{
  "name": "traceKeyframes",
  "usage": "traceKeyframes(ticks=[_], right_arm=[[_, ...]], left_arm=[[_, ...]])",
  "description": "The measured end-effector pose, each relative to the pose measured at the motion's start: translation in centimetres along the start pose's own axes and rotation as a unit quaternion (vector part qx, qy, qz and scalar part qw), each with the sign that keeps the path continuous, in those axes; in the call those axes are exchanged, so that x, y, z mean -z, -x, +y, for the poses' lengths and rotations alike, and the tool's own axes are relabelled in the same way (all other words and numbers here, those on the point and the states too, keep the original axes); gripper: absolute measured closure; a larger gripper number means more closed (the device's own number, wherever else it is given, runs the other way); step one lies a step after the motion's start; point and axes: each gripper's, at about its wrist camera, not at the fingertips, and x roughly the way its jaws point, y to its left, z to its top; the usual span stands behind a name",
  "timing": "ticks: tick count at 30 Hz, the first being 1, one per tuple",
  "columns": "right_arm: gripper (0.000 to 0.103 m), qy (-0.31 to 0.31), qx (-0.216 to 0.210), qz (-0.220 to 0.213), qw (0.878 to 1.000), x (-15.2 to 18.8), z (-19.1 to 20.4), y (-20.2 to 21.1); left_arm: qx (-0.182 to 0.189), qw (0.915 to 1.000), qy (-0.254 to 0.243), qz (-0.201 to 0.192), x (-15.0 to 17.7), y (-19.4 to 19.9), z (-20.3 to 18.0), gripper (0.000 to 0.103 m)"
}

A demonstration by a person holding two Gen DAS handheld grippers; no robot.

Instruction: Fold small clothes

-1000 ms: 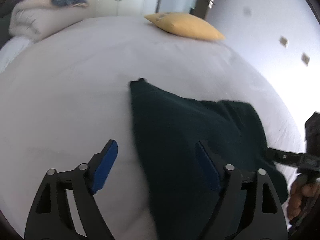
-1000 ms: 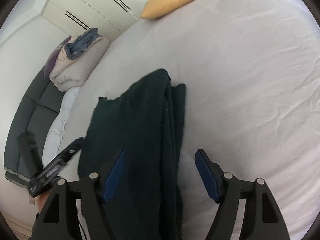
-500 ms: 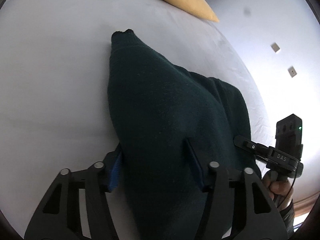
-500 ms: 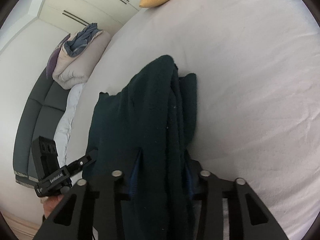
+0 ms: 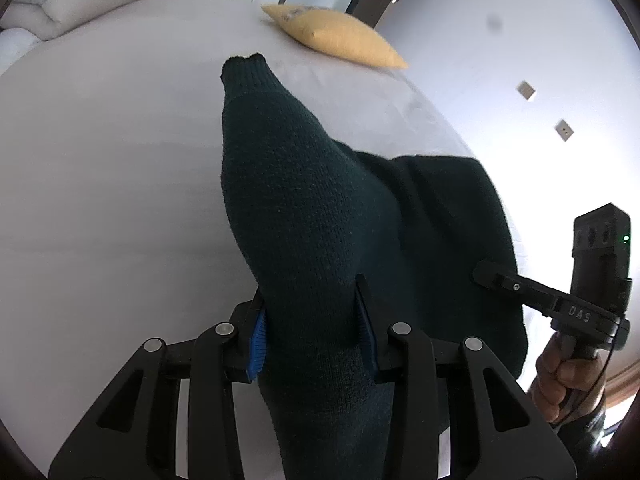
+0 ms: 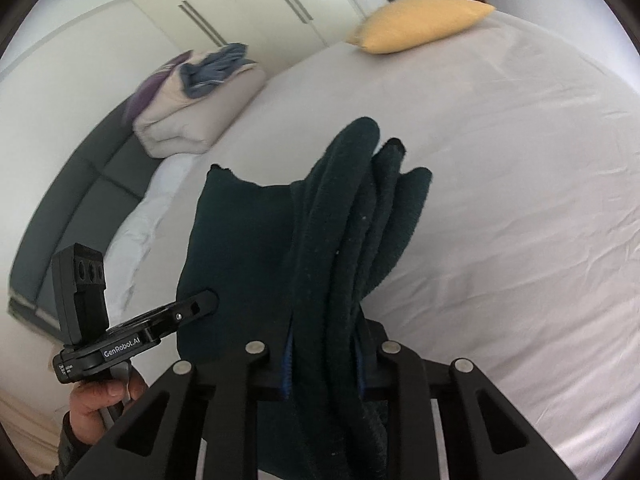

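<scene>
On the bed (image 5: 100, 184) the sweater (image 5: 320, 216) lies in the middle, its near end between the left hand-held gripper (image 5: 312, 334) fingers and the right hand-held gripper (image 6: 324, 364) beside it, a pillow (image 5: 340, 36) beyond, folded bedding (image 6: 192, 108) far left.

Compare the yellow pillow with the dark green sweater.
The yellow pillow is plump and lies at the bed's far edge; the dark green sweater is limp and bunched. The pillow is untouched; the sweater is gripped by both the left tool and right tool.
</scene>
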Motion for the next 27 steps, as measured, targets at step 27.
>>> traceKeyframes(ticks=[27], right_arm=[[0.064,-0.074,-0.034,0.046,0.996,12.0,-3.0,-2.4]], left_arm=[[0.001,0.9978,0.059,0.029,10.0,-2.4,5.6,0.050]])
